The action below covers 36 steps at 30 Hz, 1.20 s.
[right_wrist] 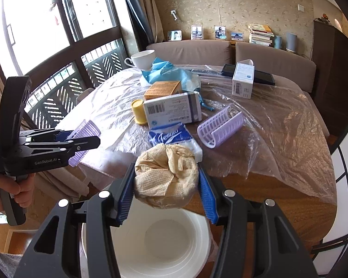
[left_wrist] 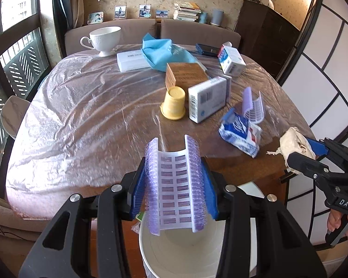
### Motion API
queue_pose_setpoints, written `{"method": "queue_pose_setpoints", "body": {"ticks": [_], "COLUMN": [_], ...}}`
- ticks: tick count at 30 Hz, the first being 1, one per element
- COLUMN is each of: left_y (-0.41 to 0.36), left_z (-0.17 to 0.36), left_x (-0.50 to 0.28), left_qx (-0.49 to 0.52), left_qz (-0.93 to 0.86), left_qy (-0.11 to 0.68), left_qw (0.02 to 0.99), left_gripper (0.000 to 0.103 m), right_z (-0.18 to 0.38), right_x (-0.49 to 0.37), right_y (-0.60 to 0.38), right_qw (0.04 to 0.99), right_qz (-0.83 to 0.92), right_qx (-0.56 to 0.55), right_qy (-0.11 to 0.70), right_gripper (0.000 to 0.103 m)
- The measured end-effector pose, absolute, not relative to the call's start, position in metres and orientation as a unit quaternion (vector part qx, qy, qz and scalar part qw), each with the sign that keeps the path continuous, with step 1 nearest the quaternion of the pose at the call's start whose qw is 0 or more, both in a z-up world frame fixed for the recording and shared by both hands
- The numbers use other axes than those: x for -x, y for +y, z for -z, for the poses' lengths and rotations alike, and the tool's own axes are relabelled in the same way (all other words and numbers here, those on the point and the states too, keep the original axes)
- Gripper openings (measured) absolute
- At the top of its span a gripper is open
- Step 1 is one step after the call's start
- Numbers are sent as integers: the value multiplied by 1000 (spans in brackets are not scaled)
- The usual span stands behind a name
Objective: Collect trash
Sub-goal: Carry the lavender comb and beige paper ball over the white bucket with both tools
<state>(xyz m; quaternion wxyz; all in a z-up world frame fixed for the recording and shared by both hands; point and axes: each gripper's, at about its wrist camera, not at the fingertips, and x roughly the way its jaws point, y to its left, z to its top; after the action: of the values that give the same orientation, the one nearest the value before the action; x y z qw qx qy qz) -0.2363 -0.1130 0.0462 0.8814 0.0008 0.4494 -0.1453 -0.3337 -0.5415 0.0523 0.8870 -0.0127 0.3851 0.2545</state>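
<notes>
We see the left gripper (left_wrist: 174, 180) built of matte black plastic arms with triangular cut-outs, round silver screw heads at the joints and ribbed blue pads (left_wrist: 136, 192) lining its fingers. The right gripper (right_wrist: 167, 197) is the same make: black frame, silver screws, blue ridged pads (right_wrist: 207, 199). White lettering marks the black bodies, "GenRobot.AI" on one, "DAS" on the other. A hand (right_wrist: 16, 192) wraps each black pistol-style handle
</notes>
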Motion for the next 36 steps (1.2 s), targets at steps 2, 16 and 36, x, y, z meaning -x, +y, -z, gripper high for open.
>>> {"method": "queue_pose_setpoints", "body": {"ticks": [2,16,36], "left_y": [-116,-134,-150], "left_z": [-44,-28,16], "left_x": [242,279,305], "left_qx": [-6,-37,-73], "left_qz": [147,144,140], "left_qy": [452,464,501], "left_qw": [880,873,851], "left_gripper": [45,45,45], "right_z": [-51,-34,16], "right_x": [338,363,380], "right_y": [-543,-546,-538], "right_qw": [885,870,837], "right_qz": [-257,-275,-288], "right_qx": [13,26,58], "right_qy": [387,408,462], "right_gripper": [50,50,50]}}
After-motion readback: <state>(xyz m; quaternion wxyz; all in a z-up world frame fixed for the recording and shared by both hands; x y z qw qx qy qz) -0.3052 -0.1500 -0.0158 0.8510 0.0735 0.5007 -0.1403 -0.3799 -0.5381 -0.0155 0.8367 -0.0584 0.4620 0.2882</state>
